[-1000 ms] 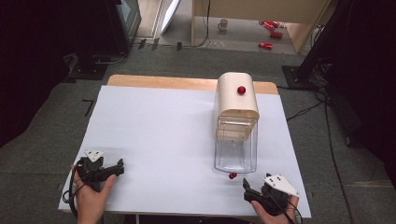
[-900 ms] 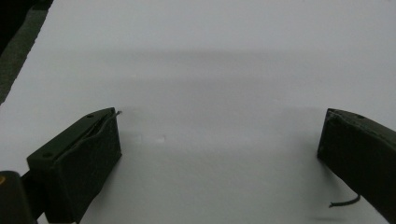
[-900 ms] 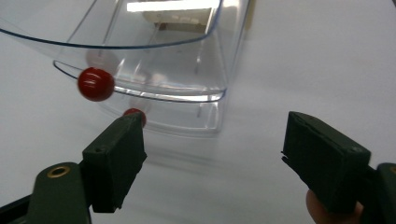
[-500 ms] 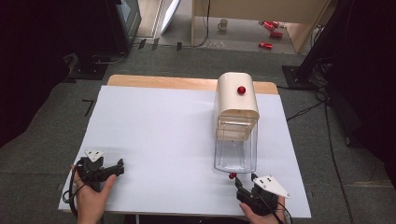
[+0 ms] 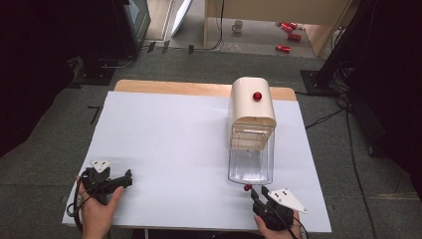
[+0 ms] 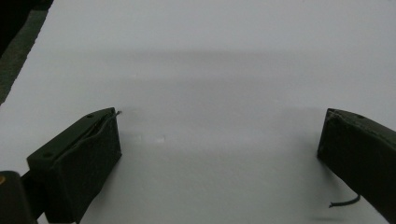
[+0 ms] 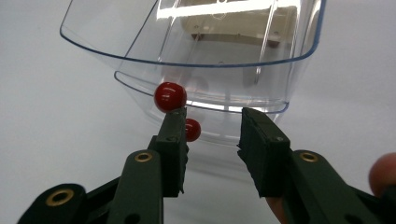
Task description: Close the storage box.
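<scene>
A cream appliance (image 5: 251,102) with a red knob (image 5: 257,96) on top stands right of centre on the white table (image 5: 174,134). Its clear drawer (image 5: 251,162) points toward me, with a small red ball handle (image 5: 246,187) at the front. My right gripper (image 5: 258,192) sits just before that ball. In the right gripper view the ball (image 7: 170,96) lies at the tip of the left jaw of my right gripper (image 7: 215,114), not between the pads. These jaws have just been closing and stand narrowed, with a gap. My left gripper (image 5: 128,178) rests wide open at the near left, holding nothing (image 6: 222,116).
The clear drawer's rim (image 7: 187,60) rises right behind the right jaws. Bare white table spreads left of the appliance. A wooden strip (image 5: 169,87) shows along the far table edge. On the floor beyond lie cables, red cans (image 5: 286,48) and a mug (image 5: 239,25).
My right gripper has slid from the near right corner leftward up to the drawer's red ball, and its jaws have narrowed. The left gripper has stayed put.
</scene>
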`<state>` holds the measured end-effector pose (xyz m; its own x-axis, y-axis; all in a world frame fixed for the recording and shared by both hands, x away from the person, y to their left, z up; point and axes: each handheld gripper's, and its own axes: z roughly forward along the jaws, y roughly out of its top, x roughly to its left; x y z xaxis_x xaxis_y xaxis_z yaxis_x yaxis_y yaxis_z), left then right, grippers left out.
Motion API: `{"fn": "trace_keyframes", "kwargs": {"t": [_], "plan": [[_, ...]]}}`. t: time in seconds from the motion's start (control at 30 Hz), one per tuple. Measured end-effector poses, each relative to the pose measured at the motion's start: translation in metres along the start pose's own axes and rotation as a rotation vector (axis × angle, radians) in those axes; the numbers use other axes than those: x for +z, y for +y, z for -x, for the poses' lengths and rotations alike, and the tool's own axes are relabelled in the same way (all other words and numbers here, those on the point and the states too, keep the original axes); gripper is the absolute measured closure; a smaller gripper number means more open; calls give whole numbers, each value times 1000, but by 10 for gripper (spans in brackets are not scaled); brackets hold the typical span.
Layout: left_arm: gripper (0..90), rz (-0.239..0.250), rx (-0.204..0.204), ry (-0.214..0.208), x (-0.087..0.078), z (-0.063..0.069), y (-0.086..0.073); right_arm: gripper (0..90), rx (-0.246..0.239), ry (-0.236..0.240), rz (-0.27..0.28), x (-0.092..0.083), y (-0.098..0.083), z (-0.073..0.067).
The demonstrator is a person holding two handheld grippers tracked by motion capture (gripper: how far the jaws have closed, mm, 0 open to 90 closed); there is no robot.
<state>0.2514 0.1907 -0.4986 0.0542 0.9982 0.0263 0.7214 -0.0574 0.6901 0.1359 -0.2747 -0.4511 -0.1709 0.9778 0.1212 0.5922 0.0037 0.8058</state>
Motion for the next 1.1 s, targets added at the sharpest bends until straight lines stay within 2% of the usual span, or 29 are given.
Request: {"fn": "trace_keyframes", "kwargs": {"t": [0.27,0.57,0.67,0.8,0.93,1.1], "plan": [[0,0,0,0,0,0,0,652,-8,24,-5,1,-1,-3],[0,0,0,0,0,0,0,644,-17,65,-10,7,-1,-19],[0,0,0,0,0,0,0,663,-33,42,6,11,1,-25],[0,0,0,0,0,0,0,739,-8,25,15,14,2,-22],[0,0,1,0,0,0,0,754,2,33,38,11,3,-19],[0,0,1,0,0,0,0,757,1,34,36,12,4,-19]]}}
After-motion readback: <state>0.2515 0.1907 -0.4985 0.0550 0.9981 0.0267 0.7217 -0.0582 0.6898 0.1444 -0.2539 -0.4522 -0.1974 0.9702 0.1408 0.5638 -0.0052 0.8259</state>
